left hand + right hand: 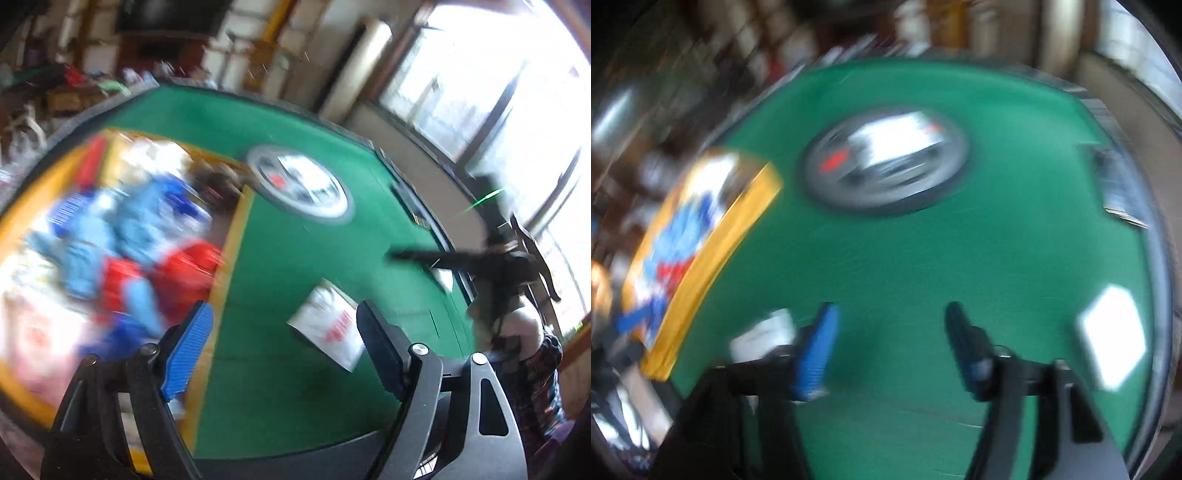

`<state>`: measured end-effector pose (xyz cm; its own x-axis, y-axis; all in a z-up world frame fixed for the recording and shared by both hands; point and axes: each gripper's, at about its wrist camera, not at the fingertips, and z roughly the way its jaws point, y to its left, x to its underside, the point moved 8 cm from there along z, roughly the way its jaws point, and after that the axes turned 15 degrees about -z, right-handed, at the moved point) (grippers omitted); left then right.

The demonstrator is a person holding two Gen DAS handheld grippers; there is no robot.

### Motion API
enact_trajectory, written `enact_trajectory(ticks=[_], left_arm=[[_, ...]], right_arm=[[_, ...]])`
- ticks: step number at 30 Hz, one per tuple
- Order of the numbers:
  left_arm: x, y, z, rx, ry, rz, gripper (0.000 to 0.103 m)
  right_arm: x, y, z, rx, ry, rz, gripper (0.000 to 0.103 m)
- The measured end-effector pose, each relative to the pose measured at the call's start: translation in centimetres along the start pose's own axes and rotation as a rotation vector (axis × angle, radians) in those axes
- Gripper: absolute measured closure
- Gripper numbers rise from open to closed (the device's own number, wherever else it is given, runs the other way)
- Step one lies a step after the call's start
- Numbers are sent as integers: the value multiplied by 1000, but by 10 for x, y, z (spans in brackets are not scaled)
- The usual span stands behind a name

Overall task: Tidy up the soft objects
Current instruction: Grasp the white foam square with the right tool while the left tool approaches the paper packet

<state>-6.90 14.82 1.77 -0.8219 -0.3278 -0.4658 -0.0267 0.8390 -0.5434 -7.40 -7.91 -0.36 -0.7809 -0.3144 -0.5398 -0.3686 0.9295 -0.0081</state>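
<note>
Soft packets (122,236) fill the yellow box (231,258); right of it, both grippers (284,332) (890,325) gape empty over green felt (295,258).

Bare green table (295,258) is lying open through mid-frame; a round panel (299,184) is blocking the upper centre, a yellow-rimmed box (229,273) the left, a white packet (328,325) the lower centre.

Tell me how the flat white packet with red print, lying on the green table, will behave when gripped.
The flat white packet with red print looks thin, so probably light and floppy. Its smooth wrapper may slip on the green table when pushed.
</note>
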Motion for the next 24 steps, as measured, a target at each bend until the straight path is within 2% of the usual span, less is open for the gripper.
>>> enact_trajectory(ticks=[2,4,7,9,10,11,12,14,15,19,22,24], left_arm=[[8,-11,19,-21,41,22,23],[13,-24,43,-101,40,103,23],[15,-31,71,-212,35,198,23],[18,-32,91,-276,59,247,22],[20,-32,97,-284,69,253,20],[19,-36,99,-245,65,251,19],[22,-37,101,-238,83,249,17],[27,-42,103,-228,99,259,10],[32,-47,106,-233,109,290,9],[54,-68,120,-256,161,417,0],[61,-82,127,-227,185,463,0],[61,-87,131,-215,189,472,7]], right_arm=[[19,-48,-25,61,-64,112,35],[28,-88,-35,80,-79,206,35],[59,-131,-50,81,-104,329,35],[75,-143,-54,78,-113,381,34],[85,-147,-55,72,-119,408,34],[81,-152,-53,64,-121,430,34],[80,-157,-51,54,-122,459,34],[85,-170,-50,36,-120,509,34],[75,-162,-41,35,-120,526,34],[67,-174,-25,44,-122,595,34],[54,-169,-12,32,-115,603,34],[46,-166,-2,50,-95,577,34]])
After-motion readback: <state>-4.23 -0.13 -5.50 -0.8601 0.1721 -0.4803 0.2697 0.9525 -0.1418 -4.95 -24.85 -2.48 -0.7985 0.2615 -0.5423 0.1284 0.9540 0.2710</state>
